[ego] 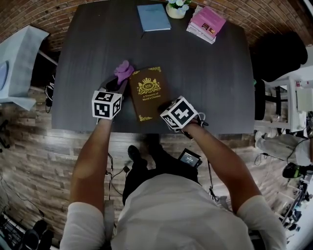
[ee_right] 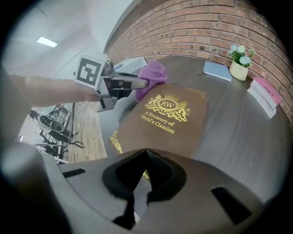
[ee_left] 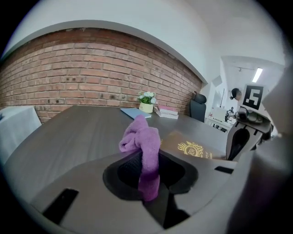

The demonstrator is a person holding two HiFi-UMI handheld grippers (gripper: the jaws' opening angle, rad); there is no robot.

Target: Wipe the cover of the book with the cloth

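Left claw [ego: 119,84], in the head view, is clamped on a purple cloth [ego: 123,70] that bunches up just off the book [ego: 149,93] at its 10 o'clock corner. Brown with gold print, the book lies flat on the dark table [ego: 210,88], near the edge closest to the person. Right claw [ego: 167,105] sits at the book's 4 o'clock corner. Further back, at the table's 12 to 1 o'clock, are a blue notebook [ego: 153,17], a small flower pot [ego: 176,8] and a stack of pink books [ego: 207,23].

From the left gripper view, the cloth [ee_left: 144,141] is pinched between the jaws and flops loosely above them, with the book [ee_left: 190,147] at 2 o'clock beyond it, not yet touched.

From the right gripper view, the jaws are pressed together with nothing between them, their tips over the book's near corner; whether they bear down on it I cannot tell.

The cloth looks soft, light and limp, so the pinch through its middle suits it, and the free bunch should do the wiping. Its target looks stiff, flat and fairly heavy, with a smooth cover that may slide, so pinning a corner seems wise.
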